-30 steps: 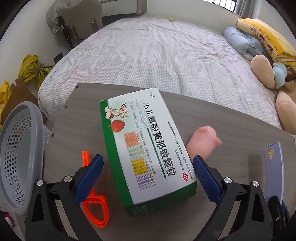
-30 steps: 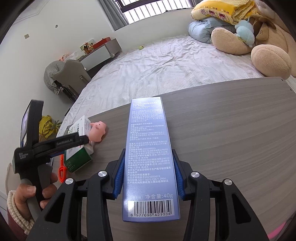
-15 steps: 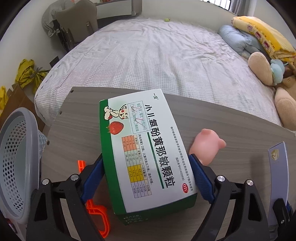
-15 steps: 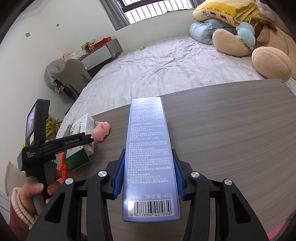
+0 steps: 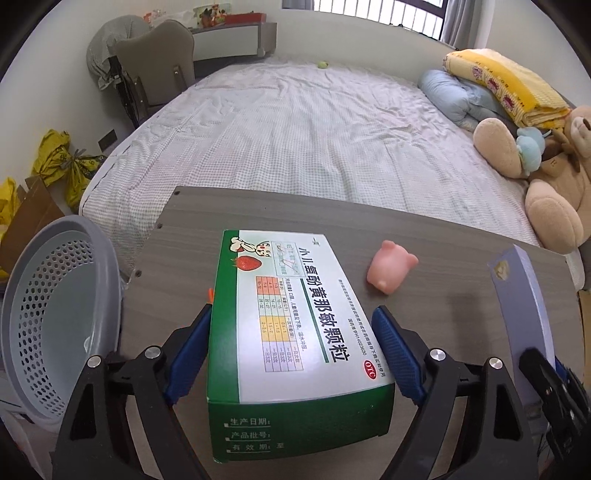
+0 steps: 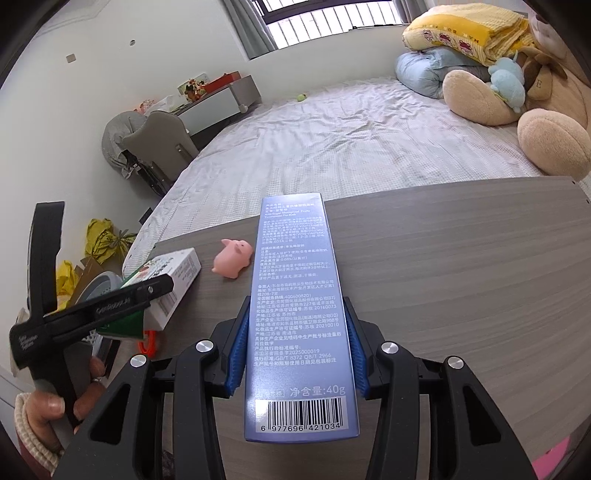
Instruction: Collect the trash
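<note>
Left gripper (image 5: pixel 291 354) jaws, just closing, pinch green medicine box (image 5: pixel 295 332) by its long sides; right gripper (image 6: pixel 295 354) pinches blue toothpaste carton (image 6: pixel 295 314). Both likely light, crushable cardboard.

Beyond my grey wood-grain worktop (image 5: pixel 443 236) lies a bed (image 5: pixel 314 140) under a pale checked sheet. White walls (image 6: pixel 110 74) surround it, daylight comes through a barred window (image 6: pixel 332 22), and a grey chair (image 5: pixel 155 70) stands at a desk (image 5: pixel 229 37).
</note>
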